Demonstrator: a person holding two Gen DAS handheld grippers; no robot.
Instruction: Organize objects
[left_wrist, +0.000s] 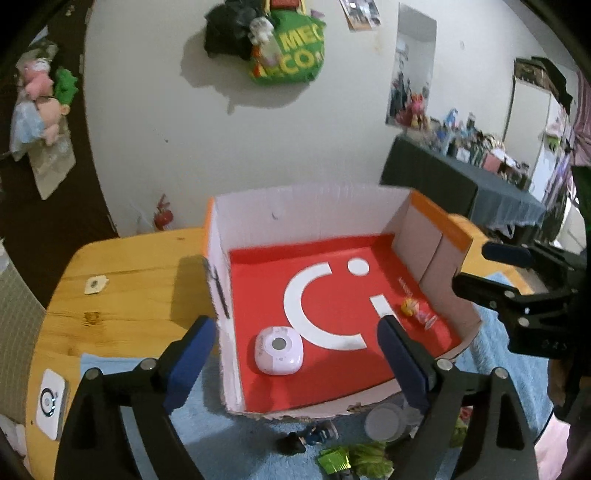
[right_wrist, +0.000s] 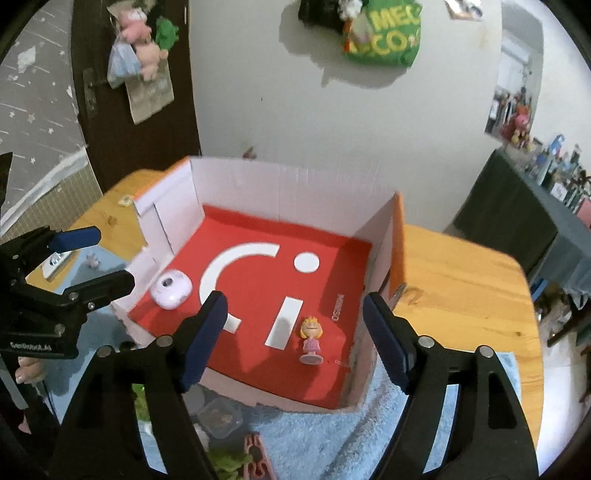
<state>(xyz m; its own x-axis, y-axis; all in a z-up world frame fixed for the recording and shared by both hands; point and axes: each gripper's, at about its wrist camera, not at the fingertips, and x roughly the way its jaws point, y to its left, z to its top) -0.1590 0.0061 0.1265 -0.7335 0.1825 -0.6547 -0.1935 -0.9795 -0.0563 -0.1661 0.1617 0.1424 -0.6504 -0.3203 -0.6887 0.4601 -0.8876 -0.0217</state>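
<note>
An open cardboard box (left_wrist: 295, 210) (right_wrist: 280, 177) with white walls and a red floor stands on the table. Inside it, a rounded pale pink device (left_wrist: 277, 350) (right_wrist: 170, 288) lies near the front left. A small yellow-haired figurine in a pink dress (right_wrist: 311, 341) (left_wrist: 410, 306) stands near the right wall. My left gripper (left_wrist: 293, 325) (right_wrist: 110, 258) hangs open above the box's near edge, with nothing between its blue pads. My right gripper (right_wrist: 295, 301) (left_wrist: 487, 271) is open and empty too, above the front of the box.
The box rests partly on a blue towel (left_wrist: 207, 424) (right_wrist: 332, 432) over a wooden table (left_wrist: 129, 273) (right_wrist: 461, 291). In front of the box lie a clear container (left_wrist: 384, 421) (right_wrist: 219, 415), a dark figurine (left_wrist: 310, 437), green items (left_wrist: 354, 458) and a pink clip (right_wrist: 256, 458). A white gadget (left_wrist: 51, 404) sits at the table's left.
</note>
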